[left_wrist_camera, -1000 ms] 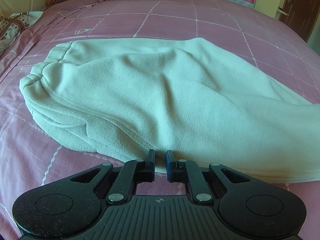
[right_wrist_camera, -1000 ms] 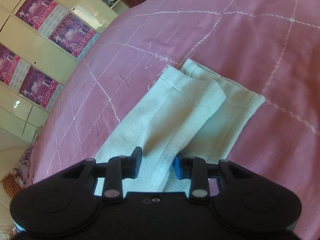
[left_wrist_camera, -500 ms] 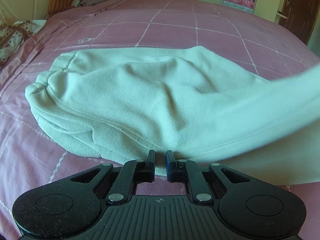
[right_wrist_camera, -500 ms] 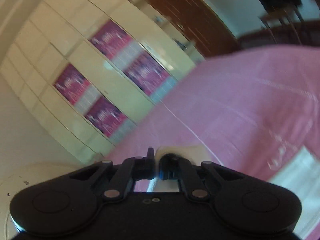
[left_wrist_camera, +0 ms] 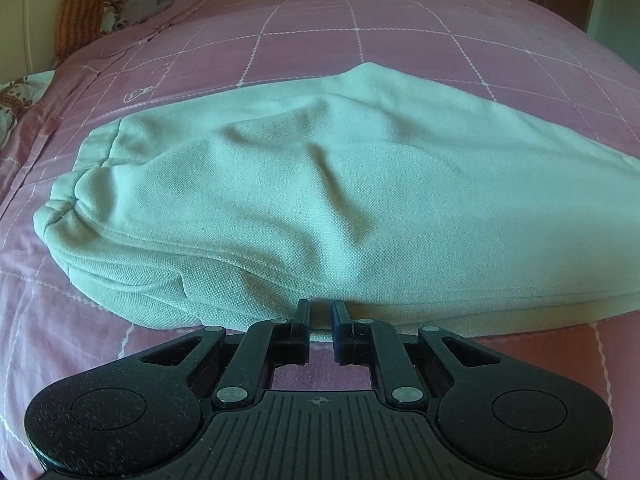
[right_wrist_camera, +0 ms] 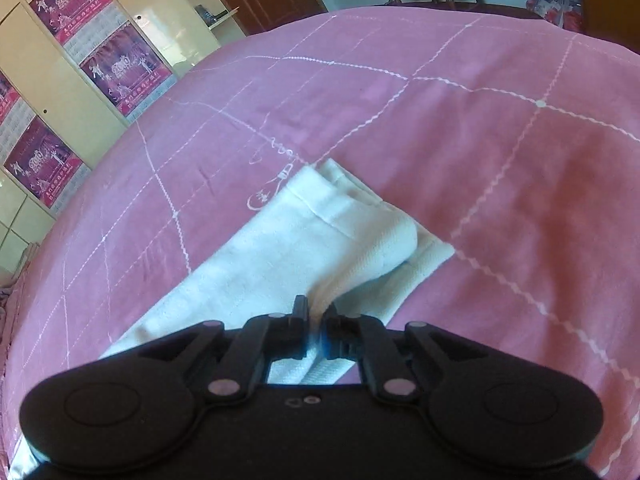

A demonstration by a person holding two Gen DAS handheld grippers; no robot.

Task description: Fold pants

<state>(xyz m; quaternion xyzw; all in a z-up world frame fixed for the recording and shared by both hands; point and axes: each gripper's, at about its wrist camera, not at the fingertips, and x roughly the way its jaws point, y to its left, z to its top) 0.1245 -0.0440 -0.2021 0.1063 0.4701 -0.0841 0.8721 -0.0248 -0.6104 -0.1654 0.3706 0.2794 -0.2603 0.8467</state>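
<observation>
Pants [left_wrist_camera: 320,200] edge sits pinched in left fingers [left_wrist_camera: 305,314]; right fingers [right_wrist_camera: 299,308] opening around the leg fabric.

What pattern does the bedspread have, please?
Pink bedspread with a white stitched grid; clearest in the right wrist view.

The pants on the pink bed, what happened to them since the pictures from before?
Half a second back the right gripper swung the legs up through the air; now the pant legs lie on the bedspread again, much as a second ago. Its jaws, then wider, are opening slightly with cloth between them. The left gripper stayed pinched on the pants edge; the waist end stayed put.
</observation>
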